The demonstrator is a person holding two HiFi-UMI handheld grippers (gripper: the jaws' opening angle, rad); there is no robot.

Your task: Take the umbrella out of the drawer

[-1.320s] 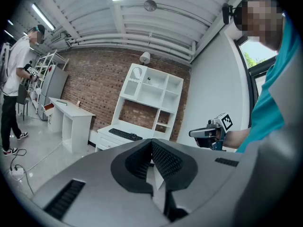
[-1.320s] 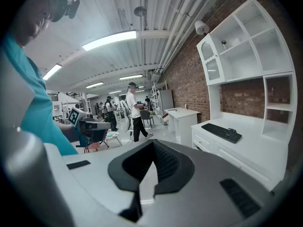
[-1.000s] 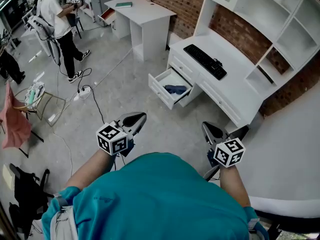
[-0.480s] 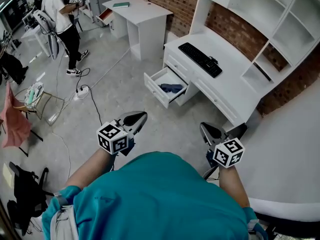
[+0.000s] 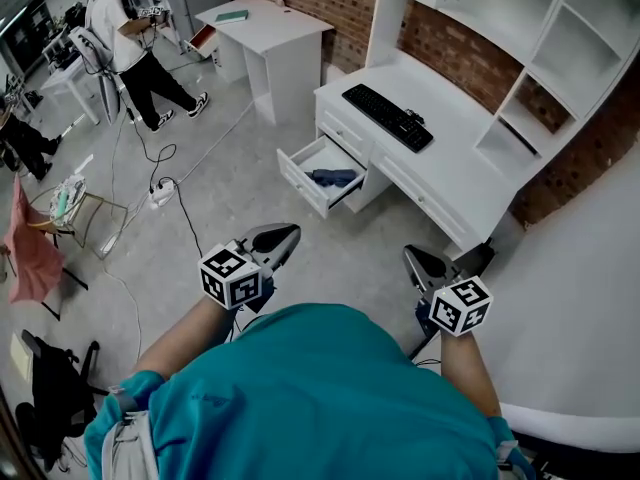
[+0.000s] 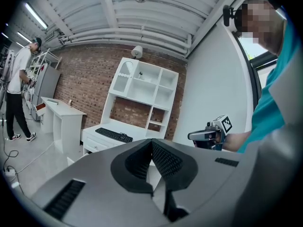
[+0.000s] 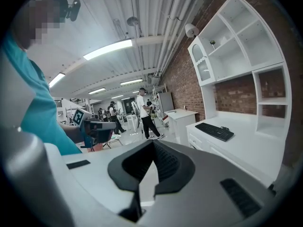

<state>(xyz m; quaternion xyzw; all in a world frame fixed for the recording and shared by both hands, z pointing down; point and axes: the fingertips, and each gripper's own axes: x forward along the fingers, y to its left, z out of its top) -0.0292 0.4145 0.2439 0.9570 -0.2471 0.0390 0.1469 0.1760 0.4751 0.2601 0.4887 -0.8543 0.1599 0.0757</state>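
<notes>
The dark blue folded umbrella (image 5: 333,177) lies in the open drawer (image 5: 300,180) of the white desk (image 5: 450,163), far ahead of both grippers in the head view. My left gripper (image 5: 283,234) is held out over the grey floor, its jaws together and empty. My right gripper (image 5: 413,258) is held alongside, shut with nothing in it. In the left gripper view the left gripper (image 6: 151,143) points toward the desk and shelves, with the other gripper off to the right. In the right gripper view the right gripper (image 7: 152,143) shows closed pads; the drawer is hidden there.
A black keyboard (image 5: 388,118) lies on the desk under white shelves (image 5: 520,28). A small white table (image 5: 270,30) stands at the back. A person (image 5: 128,48) walks at the far left. Cables (image 5: 165,183) cross the floor; a white curved wall (image 5: 585,308) is at right.
Both grippers have been carried forward across the floor; the desk and open drawer have slid left and up in the head view. The person at the back has stepped along.
</notes>
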